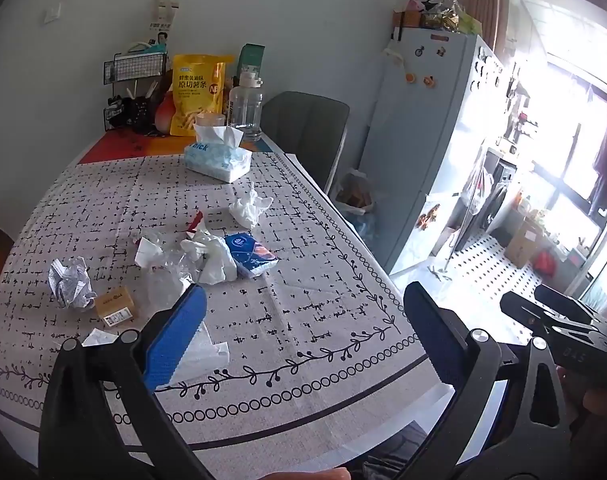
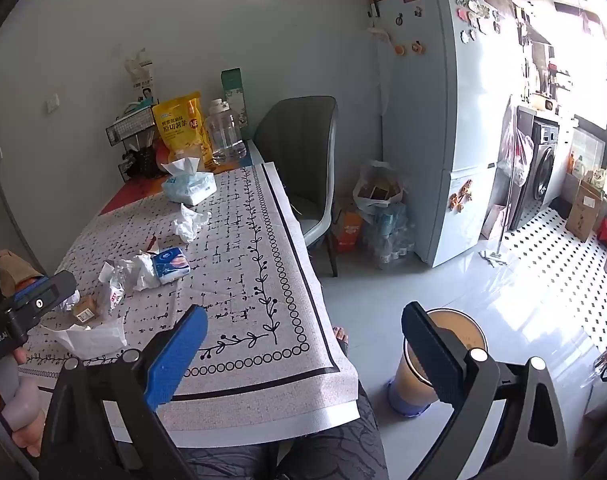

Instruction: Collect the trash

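Trash heaped mid-table; left gripper and right gripper both spread wide, empty. Risk: flimsy wrappers slipping the pads, or grabbing the tissue pack (not trash) by mistake.

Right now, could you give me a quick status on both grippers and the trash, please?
Left gripper open, empty. Right gripper open, empty. Trash pile untouched on tablecloth; bin on floor beside table. Nothing blocking.

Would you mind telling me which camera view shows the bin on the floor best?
The right wrist view: the brown bin stands on the floor beside the table, its open rim visible, partly behind a finger. The left wrist view does not show it.
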The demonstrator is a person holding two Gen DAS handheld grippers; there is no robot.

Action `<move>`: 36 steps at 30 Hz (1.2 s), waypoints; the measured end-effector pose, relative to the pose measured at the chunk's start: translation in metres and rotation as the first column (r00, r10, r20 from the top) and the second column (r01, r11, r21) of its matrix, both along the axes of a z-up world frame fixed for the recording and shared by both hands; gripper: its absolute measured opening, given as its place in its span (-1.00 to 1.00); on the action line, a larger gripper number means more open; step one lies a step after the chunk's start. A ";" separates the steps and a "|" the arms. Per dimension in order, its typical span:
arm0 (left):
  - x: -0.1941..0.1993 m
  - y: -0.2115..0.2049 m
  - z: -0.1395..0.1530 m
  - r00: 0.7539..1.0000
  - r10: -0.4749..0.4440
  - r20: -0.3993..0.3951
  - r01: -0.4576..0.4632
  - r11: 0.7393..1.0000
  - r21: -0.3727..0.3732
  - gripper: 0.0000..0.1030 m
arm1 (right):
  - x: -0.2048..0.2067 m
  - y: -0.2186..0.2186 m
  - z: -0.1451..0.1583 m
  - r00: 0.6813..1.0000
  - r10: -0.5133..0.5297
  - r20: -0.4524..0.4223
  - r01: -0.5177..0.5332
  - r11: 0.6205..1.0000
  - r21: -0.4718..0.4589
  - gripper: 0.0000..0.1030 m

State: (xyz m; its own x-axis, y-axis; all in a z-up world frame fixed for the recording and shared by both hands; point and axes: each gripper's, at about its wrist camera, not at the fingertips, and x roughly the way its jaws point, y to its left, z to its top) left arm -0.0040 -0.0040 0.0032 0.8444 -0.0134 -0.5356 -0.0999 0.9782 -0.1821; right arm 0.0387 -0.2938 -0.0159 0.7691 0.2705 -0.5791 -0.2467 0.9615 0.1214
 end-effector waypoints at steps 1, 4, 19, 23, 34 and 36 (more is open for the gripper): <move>0.000 -0.001 0.000 1.000 -0.001 0.000 0.001 1.000 0.001 0.91 | -0.001 0.010 0.001 1.000 0.000 0.005 0.000 1.000 -0.012 0.85; -0.001 -0.003 0.001 1.000 -0.003 0.001 0.003 1.000 0.002 0.91 | 0.000 0.010 0.001 1.000 0.002 0.003 -0.002 1.000 -0.011 0.85; -0.006 0.007 -0.005 1.000 0.002 0.013 -0.002 1.000 -0.011 0.91 | -0.003 0.012 0.002 1.000 0.015 0.000 -0.015 1.000 -0.007 0.85; -0.006 0.007 -0.003 1.000 0.005 0.013 -0.005 1.000 -0.009 0.91 | -0.003 0.012 0.001 1.000 0.017 -0.002 -0.017 1.000 -0.002 0.85; -0.010 0.012 -0.009 1.000 0.017 0.013 -0.017 1.000 -0.018 0.91 | 0.002 0.015 -0.006 0.999 0.029 -0.017 -0.029 1.000 0.005 0.85; -0.011 0.013 -0.009 1.000 0.018 0.013 -0.018 1.000 -0.019 0.91 | 0.002 0.016 -0.006 0.999 0.031 -0.017 -0.031 1.000 0.004 0.85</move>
State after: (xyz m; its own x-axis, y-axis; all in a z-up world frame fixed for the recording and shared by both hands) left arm -0.0146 0.0090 -0.0060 0.8515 -0.0079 -0.5242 -0.1154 0.9726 -0.2020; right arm 0.0406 -0.2778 -0.0219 0.7504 0.2959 -0.5910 -0.2740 0.9530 0.1293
